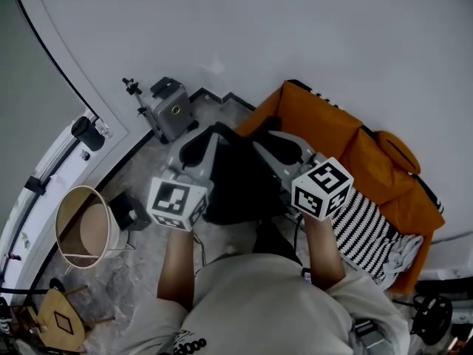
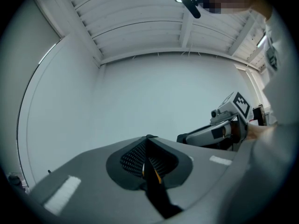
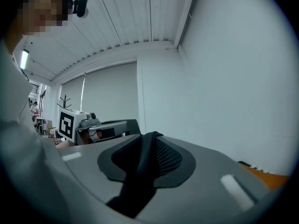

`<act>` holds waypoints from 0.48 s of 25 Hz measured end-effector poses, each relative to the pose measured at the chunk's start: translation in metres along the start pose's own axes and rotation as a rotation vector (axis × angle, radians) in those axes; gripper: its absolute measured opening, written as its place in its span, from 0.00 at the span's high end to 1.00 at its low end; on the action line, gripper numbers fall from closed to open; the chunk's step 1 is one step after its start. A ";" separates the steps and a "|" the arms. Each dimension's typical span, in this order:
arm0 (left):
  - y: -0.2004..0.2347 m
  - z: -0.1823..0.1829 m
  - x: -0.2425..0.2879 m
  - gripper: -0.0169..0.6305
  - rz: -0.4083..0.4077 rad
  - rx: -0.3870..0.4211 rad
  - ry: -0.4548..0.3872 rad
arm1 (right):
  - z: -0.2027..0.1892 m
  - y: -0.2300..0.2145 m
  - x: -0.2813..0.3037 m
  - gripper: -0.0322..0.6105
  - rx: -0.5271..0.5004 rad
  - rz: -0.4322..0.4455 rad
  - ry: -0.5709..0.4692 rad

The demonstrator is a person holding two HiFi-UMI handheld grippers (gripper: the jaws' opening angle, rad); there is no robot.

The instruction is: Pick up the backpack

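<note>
Left jaws: the left gripper (image 2: 147, 158) is pinched tight on a thin strap (image 2: 158, 197), black with an orange edge, which runs out from between the pads.
Right jaws: the right gripper (image 3: 148, 153) is clamped on a thick strap (image 3: 134, 185) of black fabric, its jaws a little apart around it.
Backpack: the black backpack (image 1: 240, 180) hangs between the two sets of jaws, close in front of the person.
Sofa: an orange sofa (image 1: 347, 135) stands beyond the right jaws, with a striped blanket (image 1: 369, 231) on its seat.
Basket: a round basket (image 1: 63, 231) stands well out to the left of the left jaws; its open top shows a pale inner surface.
</note>
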State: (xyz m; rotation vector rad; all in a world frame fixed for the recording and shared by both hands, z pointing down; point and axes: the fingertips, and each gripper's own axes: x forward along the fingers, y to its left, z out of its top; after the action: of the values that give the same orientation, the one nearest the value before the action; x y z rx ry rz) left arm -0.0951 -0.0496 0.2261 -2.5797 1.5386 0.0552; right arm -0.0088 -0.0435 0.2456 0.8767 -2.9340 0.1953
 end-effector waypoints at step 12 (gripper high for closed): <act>-0.006 -0.005 -0.018 0.95 0.013 0.010 0.017 | -0.010 0.018 -0.007 0.80 0.002 0.017 0.020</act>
State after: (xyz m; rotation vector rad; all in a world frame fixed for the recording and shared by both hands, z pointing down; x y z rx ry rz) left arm -0.0983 -0.0312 0.2335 -2.5694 1.5570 0.0265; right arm -0.0126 -0.0238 0.2533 0.8458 -2.9237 0.2067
